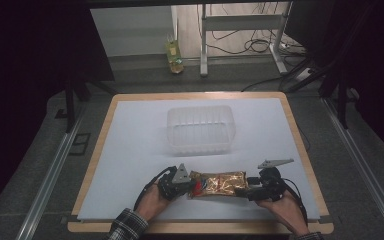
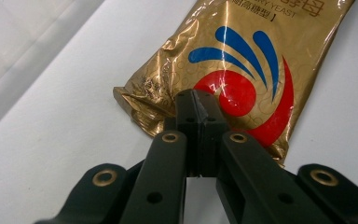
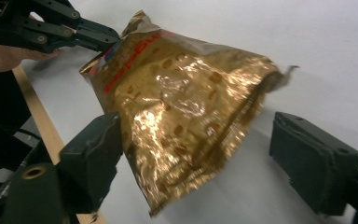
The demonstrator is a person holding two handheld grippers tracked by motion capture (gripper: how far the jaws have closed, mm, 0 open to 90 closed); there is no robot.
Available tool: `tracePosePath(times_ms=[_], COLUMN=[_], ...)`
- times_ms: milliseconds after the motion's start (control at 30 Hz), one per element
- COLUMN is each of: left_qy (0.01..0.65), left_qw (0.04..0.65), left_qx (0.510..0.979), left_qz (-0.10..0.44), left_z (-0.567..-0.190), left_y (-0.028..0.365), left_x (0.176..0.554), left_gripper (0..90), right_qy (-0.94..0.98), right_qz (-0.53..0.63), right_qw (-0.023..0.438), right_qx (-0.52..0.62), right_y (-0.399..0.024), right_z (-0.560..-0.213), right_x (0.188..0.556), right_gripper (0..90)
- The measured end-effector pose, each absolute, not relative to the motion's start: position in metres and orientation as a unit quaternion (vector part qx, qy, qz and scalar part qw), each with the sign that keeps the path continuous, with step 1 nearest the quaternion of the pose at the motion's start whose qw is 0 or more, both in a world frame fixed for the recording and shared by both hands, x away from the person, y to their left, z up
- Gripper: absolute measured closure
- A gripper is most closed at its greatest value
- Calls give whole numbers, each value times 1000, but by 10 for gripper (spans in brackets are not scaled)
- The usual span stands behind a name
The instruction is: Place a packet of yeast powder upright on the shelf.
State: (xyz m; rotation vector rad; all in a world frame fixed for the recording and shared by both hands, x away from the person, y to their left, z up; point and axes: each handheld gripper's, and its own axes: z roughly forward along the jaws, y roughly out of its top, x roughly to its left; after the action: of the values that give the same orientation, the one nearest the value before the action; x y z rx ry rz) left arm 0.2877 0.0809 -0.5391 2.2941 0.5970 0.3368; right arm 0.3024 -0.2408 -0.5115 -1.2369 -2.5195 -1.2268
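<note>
A white-topped table (image 1: 130,150) carries a clear plastic tub (image 1: 200,129) at its middle and, near the person's edge, a gold foil yeast packet (image 1: 219,183). The left gripper (image 2: 197,105) has its jaws pressed together on the packet's crimped end seal. The right gripper (image 3: 193,163) stands spread, one jaw on either side of the packet's other end, not yet gripping. The step in hand is probably a two-ended lift toward the tub: the right jaws should close on the flat seal, not the slippery bulging foil, then both ends rise level.

Gold pouch (image 2: 242,70) top cropped, text partial
</note>
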Motion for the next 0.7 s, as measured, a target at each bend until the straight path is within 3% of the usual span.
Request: tracePosePath(times_ms=[367,533,700], left_qy=[233,229,233], left_qw=[371,369,376], left_qx=[890,891,887], left_qz=[129,131,131], left_z=[-540,-540,-541], left_y=[82,82,81], left_x=[288,288,287], left_gripper=[896,896,896], right_qy=[-808,-794,-781], right_qz=[-414,-434,-450], right_qw=[93,93,102], right_qx=[-409,-416,-420], right_y=[-227,-226,-225], right_z=[-516,-508,-502], right_x=[312,312,313], right_gripper=[330,460,534])
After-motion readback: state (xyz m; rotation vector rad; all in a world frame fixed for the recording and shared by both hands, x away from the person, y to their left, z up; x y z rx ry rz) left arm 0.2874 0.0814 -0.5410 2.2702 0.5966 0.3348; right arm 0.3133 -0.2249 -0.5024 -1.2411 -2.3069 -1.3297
